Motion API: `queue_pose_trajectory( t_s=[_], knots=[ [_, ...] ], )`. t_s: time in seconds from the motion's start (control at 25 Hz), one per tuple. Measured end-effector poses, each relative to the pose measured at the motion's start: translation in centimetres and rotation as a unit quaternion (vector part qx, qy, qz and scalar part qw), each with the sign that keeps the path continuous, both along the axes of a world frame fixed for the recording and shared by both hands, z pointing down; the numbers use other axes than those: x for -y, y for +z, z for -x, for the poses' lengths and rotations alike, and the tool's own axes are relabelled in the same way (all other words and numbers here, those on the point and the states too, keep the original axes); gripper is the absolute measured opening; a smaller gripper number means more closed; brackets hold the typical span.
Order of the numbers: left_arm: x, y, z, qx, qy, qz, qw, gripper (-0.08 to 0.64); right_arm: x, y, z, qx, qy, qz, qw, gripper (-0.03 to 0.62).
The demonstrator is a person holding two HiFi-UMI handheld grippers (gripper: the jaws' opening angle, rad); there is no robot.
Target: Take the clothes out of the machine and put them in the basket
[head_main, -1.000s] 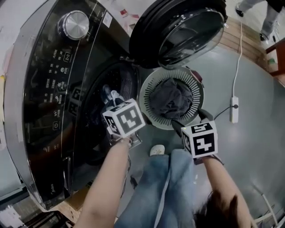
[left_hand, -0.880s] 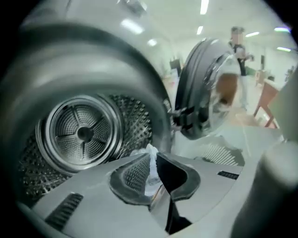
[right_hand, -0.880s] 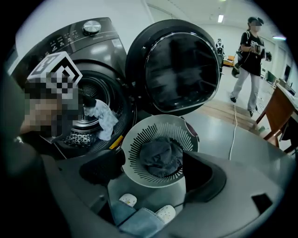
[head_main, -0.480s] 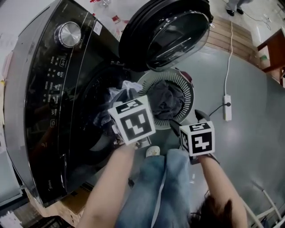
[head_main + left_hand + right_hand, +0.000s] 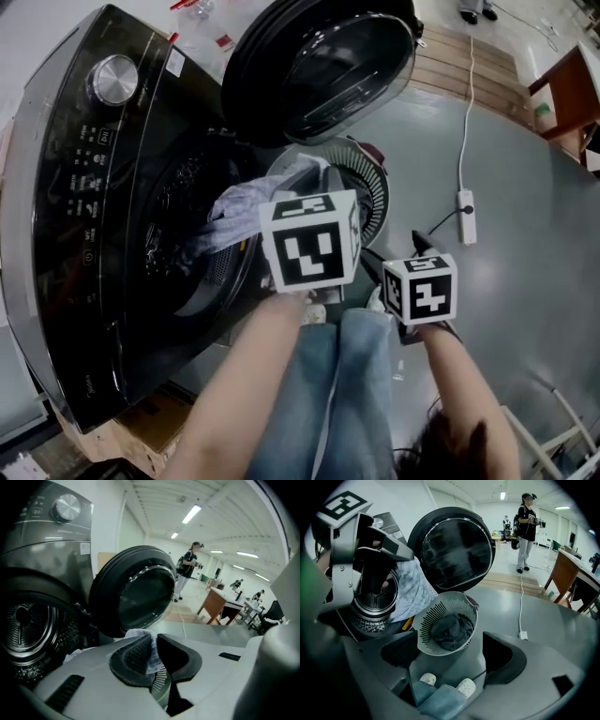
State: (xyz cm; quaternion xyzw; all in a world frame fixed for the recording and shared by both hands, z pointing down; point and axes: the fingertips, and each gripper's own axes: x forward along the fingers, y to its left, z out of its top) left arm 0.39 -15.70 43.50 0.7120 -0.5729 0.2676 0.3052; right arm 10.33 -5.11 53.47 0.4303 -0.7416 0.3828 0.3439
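Firmly, the left gripper [image 5: 154, 654] is clamped on a fold of the pale garment [image 5: 239, 202], which is draped between the machine [image 5: 94, 187] and the basket [image 5: 423, 620]. Being soft, light and limp, it is judged best held by a bunched fold. The right gripper [image 5: 450, 657] is held open and empty.

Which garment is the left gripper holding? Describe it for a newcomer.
Find the black washing machine with its round door swung open. A pale, whitish cloth trails out of the drum, pinched in the left gripper. It is the only light piece; the other garment, lying in the white slatted basket, is dark grey.
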Motion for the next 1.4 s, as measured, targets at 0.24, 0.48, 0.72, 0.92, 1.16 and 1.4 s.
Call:
queue_pose_trajectory(
  t_s=[0.24,0.48,0.72,0.92,1.16,1.4],
  knots=[
    [-0.5,3.0,-2.8,0.016,0.044,0.033,0.9984,0.048,-0.5,1.2,-1.2,-0.003,0.007,0.011,1.000,0.430],
    [-1.3,7.9,-3.1,0.031,0.081,0.055,0.9947,0.149,0.1,2.8,-1.9,-0.006,0.009,0.013,1.000,0.428],
    [-3.3,11.9,-1.2,0.059,0.098,0.100,0.9884,0.435,-0.3,4.4,-1.9,-0.013,0.011,0.031,0.999,0.428],
    [-4.0,13.7,3.3,0.086,0.069,0.113,0.9875,0.437,0.0,5.5,-0.9,-0.018,0.000,0.038,0.999,0.428],
    [-6.0,15.2,10.2,0.119,0.034,0.137,0.9829,0.437,0.1,6.8,1.4,-0.022,-0.013,0.046,0.999,0.428],
    [-7.6,15.6,18.0,0.183,-0.020,0.135,0.9736,0.437,-0.4,7.1,4.1,-0.023,-0.031,0.050,0.998,0.428]
  ],
)
